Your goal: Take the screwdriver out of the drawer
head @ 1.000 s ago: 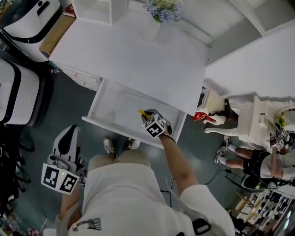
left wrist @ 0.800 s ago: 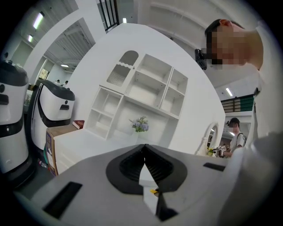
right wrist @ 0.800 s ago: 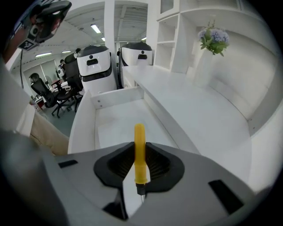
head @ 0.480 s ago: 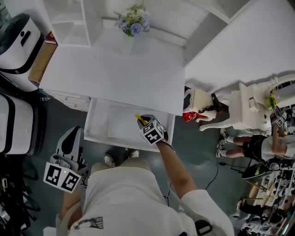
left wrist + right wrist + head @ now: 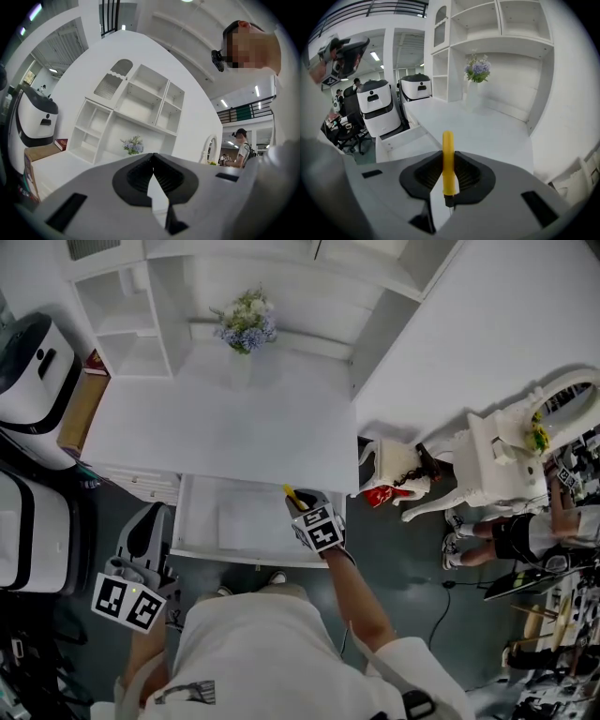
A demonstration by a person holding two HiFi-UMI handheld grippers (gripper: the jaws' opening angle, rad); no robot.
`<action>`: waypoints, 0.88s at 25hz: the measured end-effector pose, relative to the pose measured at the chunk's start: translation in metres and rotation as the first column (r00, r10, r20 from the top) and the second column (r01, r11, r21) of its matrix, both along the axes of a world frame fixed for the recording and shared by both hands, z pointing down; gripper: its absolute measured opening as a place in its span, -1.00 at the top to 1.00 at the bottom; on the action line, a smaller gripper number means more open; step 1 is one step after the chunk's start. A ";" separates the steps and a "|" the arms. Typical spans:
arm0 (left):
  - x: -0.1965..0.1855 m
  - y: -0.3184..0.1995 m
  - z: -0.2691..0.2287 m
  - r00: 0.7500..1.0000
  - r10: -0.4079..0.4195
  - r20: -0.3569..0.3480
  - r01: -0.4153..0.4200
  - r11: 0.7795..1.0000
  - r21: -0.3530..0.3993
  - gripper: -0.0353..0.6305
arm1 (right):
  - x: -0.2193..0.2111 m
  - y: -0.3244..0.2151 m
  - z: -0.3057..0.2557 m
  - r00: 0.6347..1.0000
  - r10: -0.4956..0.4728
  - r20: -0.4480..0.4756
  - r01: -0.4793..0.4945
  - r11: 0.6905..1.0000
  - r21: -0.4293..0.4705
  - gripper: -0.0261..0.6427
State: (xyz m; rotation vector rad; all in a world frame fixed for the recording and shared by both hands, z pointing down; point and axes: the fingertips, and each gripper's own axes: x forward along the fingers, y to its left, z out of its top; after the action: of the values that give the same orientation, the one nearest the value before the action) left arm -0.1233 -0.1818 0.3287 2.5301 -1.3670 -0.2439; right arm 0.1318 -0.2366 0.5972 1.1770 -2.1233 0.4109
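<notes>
The yellow-handled screwdriver [image 5: 448, 161] stands upright between the jaws of my right gripper [image 5: 448, 165], which is shut on its handle; its metal shaft points back toward the camera. In the head view the right gripper [image 5: 302, 502] holds the screwdriver [image 5: 292, 495] above the right end of the open white drawer [image 5: 192, 521], just at the desk's front edge. My left gripper [image 5: 152, 157] is shut with nothing between its jaws and faces the shelves; in the head view the left gripper [image 5: 141, 532] hangs left of the drawer.
The white desk [image 5: 206, 427] carries a vase of flowers [image 5: 244, 322] before a white shelf unit [image 5: 122, 324]. White machines [image 5: 28, 371] stand left of the desk. A white dressing table [image 5: 497, 460] and another person [image 5: 525, 540] are at the right.
My right gripper has risen out of the drawer with the screwdriver, up to the desk's edge. The left gripper rose a little. The head view has swung to show more of the shelves.
</notes>
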 end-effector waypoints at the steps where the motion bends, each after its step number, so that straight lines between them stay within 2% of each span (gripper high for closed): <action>1: -0.001 -0.002 -0.003 1.000 -0.002 0.001 0.002 1.000 0.008 0.85 | 0.002 -0.002 -0.007 1.000 0.012 0.012 -0.012 1.000 0.012 0.67; 9: -0.009 -0.014 -0.022 1.000 -0.019 0.004 0.019 0.998 0.067 0.85 | 0.009 -0.017 -0.073 0.988 0.078 0.136 -0.094 0.989 0.117 0.67; 13: -0.011 -0.019 -0.033 1.000 -0.024 0.003 0.024 0.996 0.089 0.85 | 0.009 -0.023 -0.117 0.977 0.074 0.201 -0.113 0.976 0.188 0.67; 18: -0.011 -0.026 -0.046 1.000 -0.029 0.003 0.029 0.993 0.118 0.85 | 0.016 -0.024 -0.181 0.960 0.047 0.278 -0.132 0.947 0.294 0.67; 22: -0.018 -0.026 -0.054 0.999 -0.051 0.003 0.050 0.989 0.140 0.85 | 0.021 -0.019 -0.234 0.947 0.021 0.321 -0.153 0.908 0.390 0.67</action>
State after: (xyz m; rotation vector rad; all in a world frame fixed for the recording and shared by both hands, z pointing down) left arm -0.1409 -0.2080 0.2751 2.6120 -1.4659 -0.3536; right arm 0.1527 -0.2557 0.3628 1.5334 -2.5201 0.1979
